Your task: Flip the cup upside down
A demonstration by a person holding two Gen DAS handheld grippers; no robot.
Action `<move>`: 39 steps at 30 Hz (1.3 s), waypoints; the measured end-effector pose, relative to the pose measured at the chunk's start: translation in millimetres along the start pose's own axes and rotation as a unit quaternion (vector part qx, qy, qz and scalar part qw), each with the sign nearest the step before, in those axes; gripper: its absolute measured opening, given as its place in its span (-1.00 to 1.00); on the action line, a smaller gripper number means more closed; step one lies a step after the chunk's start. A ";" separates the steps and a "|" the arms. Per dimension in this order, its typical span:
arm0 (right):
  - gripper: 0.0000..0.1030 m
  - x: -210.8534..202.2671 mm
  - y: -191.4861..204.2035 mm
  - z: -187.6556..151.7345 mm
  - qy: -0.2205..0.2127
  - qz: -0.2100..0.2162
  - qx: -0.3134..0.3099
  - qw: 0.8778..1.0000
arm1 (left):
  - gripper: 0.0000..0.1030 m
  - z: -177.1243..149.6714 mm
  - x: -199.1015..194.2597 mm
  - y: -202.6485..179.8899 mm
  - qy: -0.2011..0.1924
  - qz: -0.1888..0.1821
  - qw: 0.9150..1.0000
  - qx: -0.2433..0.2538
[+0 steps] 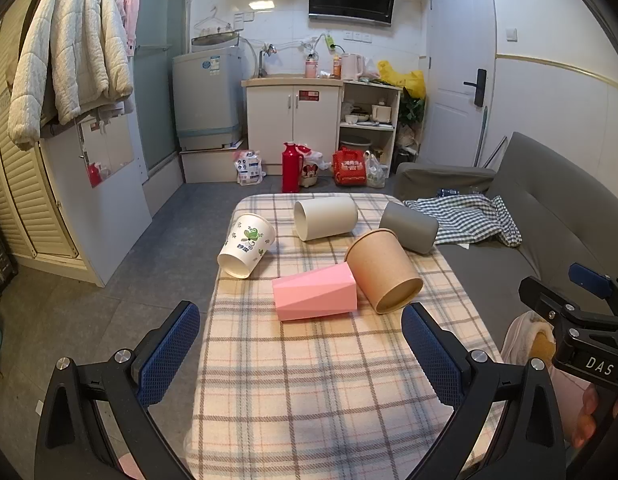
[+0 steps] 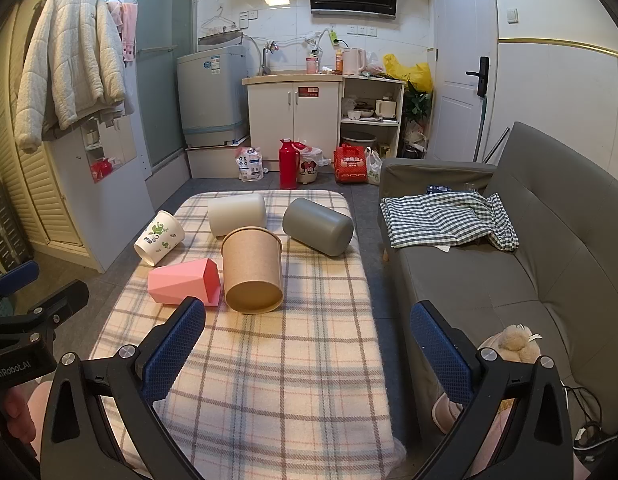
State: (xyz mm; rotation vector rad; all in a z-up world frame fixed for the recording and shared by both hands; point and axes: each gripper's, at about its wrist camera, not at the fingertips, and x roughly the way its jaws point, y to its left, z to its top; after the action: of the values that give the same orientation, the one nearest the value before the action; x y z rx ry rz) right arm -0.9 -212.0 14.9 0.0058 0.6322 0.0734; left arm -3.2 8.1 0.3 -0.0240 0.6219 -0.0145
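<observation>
Black housings read "DAS" at right edge, "GenRobot.AI" at left edge. Left fingers [image 1: 177, 344] and right fingers [image 2: 177, 344] spread wide, holding nothing; cups [image 1: 383, 270] lie mid-frame on bench [image 1: 309, 380].

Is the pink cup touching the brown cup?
Touching. In the left wrist view the pink cup has its upper right corner against the side of the brown cup, no cloth showing between; the right wrist view shows them meeting too.

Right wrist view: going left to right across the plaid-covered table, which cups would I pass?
Printed paper cup → pink faceted cup → brown paper cup → grey cup. All lie on their sides. The white cup sits behind the brown one, overlapping it, so I left it out.
</observation>
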 end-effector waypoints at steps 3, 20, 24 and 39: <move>1.00 0.1 0.0 -0.1 0.000 0.000 0.000 1.000 | 1.00 0.1 -0.2 0.3 0.000 0.000 1.000 0.000; 1.00 -0.9 -0.8 0.7 0.000 0.001 0.000 1.000 | 1.00 0.1 -0.4 0.1 0.000 0.000 1.000 0.001; 1.00 -1.1 -1.1 0.9 0.000 0.001 0.000 1.000 | 1.00 0.1 -0.5 0.1 0.000 0.000 1.000 0.001; 1.00 -3.9 1.4 2.0 0.002 0.003 0.000 1.000 | 1.00 0.4 0.0 0.5 0.001 0.001 1.000 0.000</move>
State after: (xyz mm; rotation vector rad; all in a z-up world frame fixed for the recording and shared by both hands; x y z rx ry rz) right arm -2.9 -210.8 18.9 0.0081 0.6364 0.0782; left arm -2.9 8.6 0.6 -0.0233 0.6247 -0.0131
